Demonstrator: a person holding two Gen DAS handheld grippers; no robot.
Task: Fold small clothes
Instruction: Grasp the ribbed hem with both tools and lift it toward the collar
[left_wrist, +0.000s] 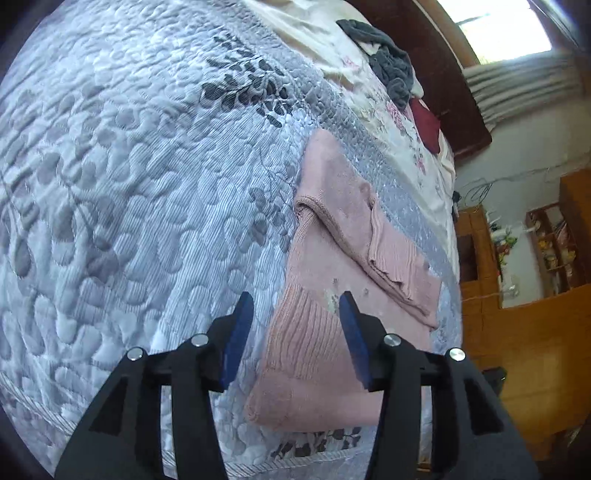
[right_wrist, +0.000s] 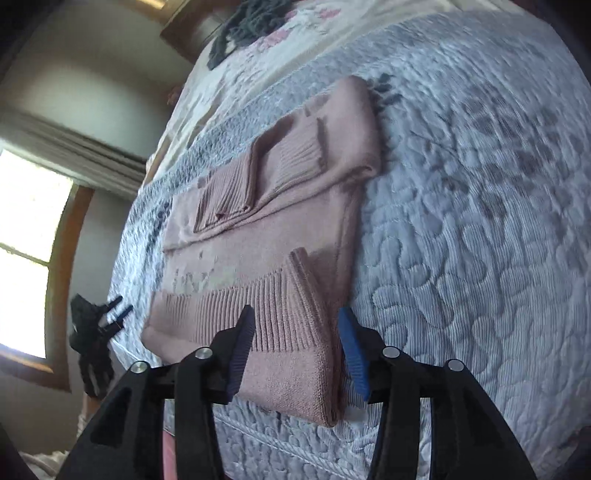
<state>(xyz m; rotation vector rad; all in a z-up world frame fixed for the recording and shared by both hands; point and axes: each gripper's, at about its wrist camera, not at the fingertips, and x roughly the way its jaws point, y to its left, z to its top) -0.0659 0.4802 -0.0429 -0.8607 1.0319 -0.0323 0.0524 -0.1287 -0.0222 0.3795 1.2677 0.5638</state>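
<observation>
This is a bedroom in a home. A bed fills both views, covered by a quilt (left_wrist: 140, 177) stitched with grey leaves, with a flowered sheet (left_wrist: 402, 122) beyond it and a dark wooden headboard (left_wrist: 443, 74) at the far end. Loose clothes (left_wrist: 391, 62) lie heaped near the headboard. A window (right_wrist: 26, 251) with a wooden frame lets in daylight. Wooden shelves (left_wrist: 554, 243) against the wall hold what seem to be small ornaments, too blurred to name.

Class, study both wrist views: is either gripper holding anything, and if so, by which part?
Nothing is held. The left gripper and right gripper are both open, poised over the near ribbed hem of the pink sweater, not clamped on it.
</observation>
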